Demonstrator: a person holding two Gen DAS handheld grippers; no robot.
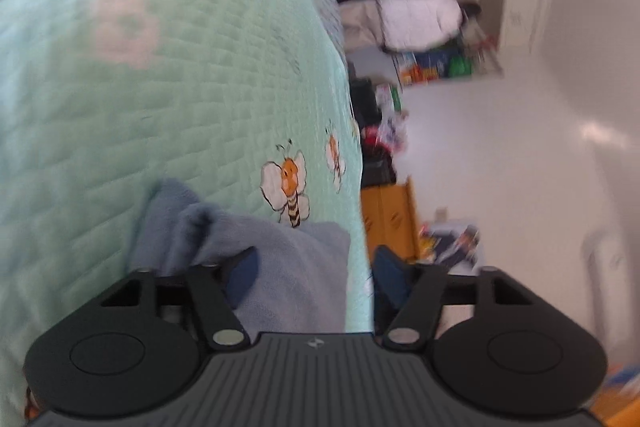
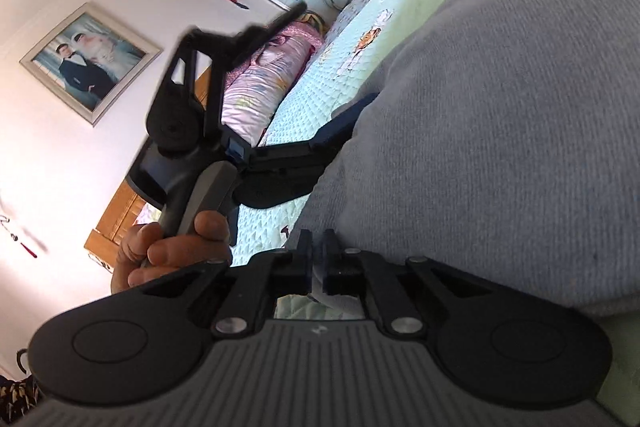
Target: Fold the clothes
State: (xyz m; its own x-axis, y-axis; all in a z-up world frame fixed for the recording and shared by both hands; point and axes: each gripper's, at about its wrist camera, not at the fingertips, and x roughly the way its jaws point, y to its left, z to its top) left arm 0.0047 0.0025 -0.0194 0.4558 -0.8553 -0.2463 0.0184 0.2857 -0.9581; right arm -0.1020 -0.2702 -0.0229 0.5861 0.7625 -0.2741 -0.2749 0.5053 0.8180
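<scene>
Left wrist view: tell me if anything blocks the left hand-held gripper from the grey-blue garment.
Nothing visible does. The grey-blue garment already lies between the spread fingers of the left hand-held gripper, on the mint quilt.

The left gripper [image 1: 316, 271], seen from its own wrist camera, has its two blue-padded fingers [image 1: 244, 277] standing apart; gray cloth lies between them, bunched against the pad at 9 o'clock, while the pad at 3 o'clock looks clear of it. From the right wrist camera, this same tool appears toward 10 o'clock, rolled onto its side, its handle wrapped by the person's left hand [image 2: 176, 251], fingers curled around the grip. The right gripper [image 2: 316, 267] sits at the lower centre of its own view, jaws drawn together on a thin edge of the gray cloth.
</scene>
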